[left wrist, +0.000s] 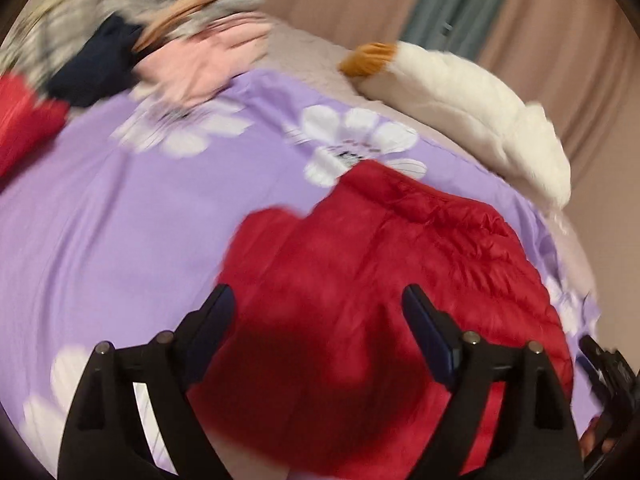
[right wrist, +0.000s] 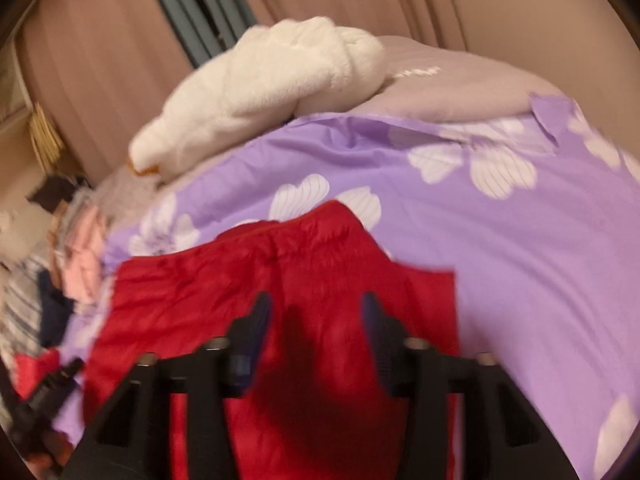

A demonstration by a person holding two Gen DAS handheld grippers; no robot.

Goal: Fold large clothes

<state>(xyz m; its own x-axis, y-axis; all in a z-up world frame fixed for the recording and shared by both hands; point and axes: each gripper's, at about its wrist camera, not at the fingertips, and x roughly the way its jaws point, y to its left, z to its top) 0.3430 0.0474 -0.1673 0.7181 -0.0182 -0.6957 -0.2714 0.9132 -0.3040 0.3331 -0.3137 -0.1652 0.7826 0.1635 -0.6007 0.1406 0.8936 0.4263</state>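
A red quilted puffer jacket [left wrist: 384, 272] lies in a folded heap on a purple flowered bedsheet [left wrist: 120, 208]. My left gripper [left wrist: 318, 300] is open and hovers just above the jacket's near part, holding nothing. In the right wrist view the same jacket [right wrist: 328, 264] lies under my right gripper [right wrist: 316, 312], which is open and empty above the cloth. The other gripper's black body shows at the right edge of the left wrist view [left wrist: 608, 372] and at the left edge of the right wrist view [right wrist: 44, 392].
A white plush toy [left wrist: 472, 108] with an orange end lies at the bed's far edge; it also shows in the right wrist view [right wrist: 256, 96]. A pile of pink, navy and grey clothes [left wrist: 132, 52] and another red item [left wrist: 24, 120] lie at the far left. Curtains [right wrist: 400, 0] hang behind.
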